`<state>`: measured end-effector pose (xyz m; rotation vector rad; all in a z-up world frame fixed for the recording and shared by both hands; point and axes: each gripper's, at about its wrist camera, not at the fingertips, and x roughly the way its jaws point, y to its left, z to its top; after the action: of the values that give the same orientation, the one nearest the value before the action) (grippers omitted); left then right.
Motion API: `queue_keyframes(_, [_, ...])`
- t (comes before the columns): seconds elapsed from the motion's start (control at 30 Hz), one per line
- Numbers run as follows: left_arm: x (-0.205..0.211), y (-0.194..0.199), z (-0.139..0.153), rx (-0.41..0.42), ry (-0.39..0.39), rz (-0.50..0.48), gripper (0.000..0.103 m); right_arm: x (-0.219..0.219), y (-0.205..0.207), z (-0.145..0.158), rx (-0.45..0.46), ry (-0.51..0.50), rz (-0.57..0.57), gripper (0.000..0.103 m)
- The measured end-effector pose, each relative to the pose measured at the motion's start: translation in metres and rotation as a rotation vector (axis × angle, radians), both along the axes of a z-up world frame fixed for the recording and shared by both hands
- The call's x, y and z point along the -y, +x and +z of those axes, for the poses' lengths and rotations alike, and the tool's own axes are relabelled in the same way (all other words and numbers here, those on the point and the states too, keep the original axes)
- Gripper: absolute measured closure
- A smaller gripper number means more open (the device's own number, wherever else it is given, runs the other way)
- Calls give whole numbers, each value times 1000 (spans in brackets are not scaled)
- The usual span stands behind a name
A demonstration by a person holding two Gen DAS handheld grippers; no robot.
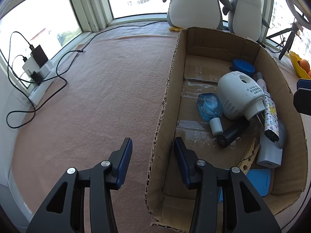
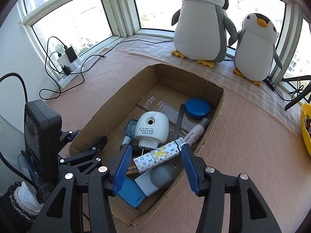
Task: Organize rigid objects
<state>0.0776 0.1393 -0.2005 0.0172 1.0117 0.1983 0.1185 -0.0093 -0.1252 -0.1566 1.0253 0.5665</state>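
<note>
An open cardboard box (image 1: pixel 169 89) (image 2: pixel 108 104) lies on the pink cloth and holds several rigid objects: a white plug-in device (image 1: pixel 236 95) (image 2: pixel 152 129), a blue liquid bottle (image 1: pixel 209 105), a black tube (image 1: pixel 233 132), a patterned lighter (image 1: pixel 271 120) (image 2: pixel 157 157), a blue round lid (image 1: pixel 244 67) (image 2: pixel 197 107), a white power bank (image 1: pixel 269 153), a blue card case (image 2: pixel 131 192). My left gripper (image 1: pixel 153 145) is open and empty, straddling the box's left wall. My right gripper (image 2: pixel 155 151) is open and empty, just above the lighter.
Two plush penguins (image 2: pixel 202 25) (image 2: pixel 256 46) stand at the window behind the box. A power strip with chargers and cables (image 1: pixel 38 68) (image 2: pixel 68 64) lies at the left. A yellow bowl (image 2: pixel 306 128) and a tripod leg (image 1: pixel 287 42) are at the right.
</note>
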Motion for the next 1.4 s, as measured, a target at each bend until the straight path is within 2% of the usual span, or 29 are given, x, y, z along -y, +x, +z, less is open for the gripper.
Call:
queue_keyframes(0.23, [1,0,6,-13,27,-9,56,10,-5,11,20,4,-38,47])
queue_keyframes(0.3, [1,-3,11,-2,34,-9,51,12,-8,15,34,-2,-46,47])
queue_keyframes(0.4, [1,-8,24,29,36,-6,43,17,-13,22,55,-8,-57,41])
queue_keyframes(0.47, [4,-12,35,51,43,-12,42,20,-16,27,68,-2,-67,39])
queue_keyframes(0.53, [8,-16,46,73,46,-25,39,24,-20,33,79,4,-77,39])
queue_keyframes(0.6, [13,-21,58,96,44,-38,32,28,-24,39,96,4,-86,39])
queue_keyframes(0.77, [24,-32,86,145,35,-61,26,44,-35,58,137,14,-128,36])
queue_keyframes(1.1, [42,-50,138,231,12,-76,21,83,-61,102,233,54,-232,26])
queue_keyframes(1.4, [51,-67,161,274,-31,-90,20,108,-83,114,254,78,-297,22])
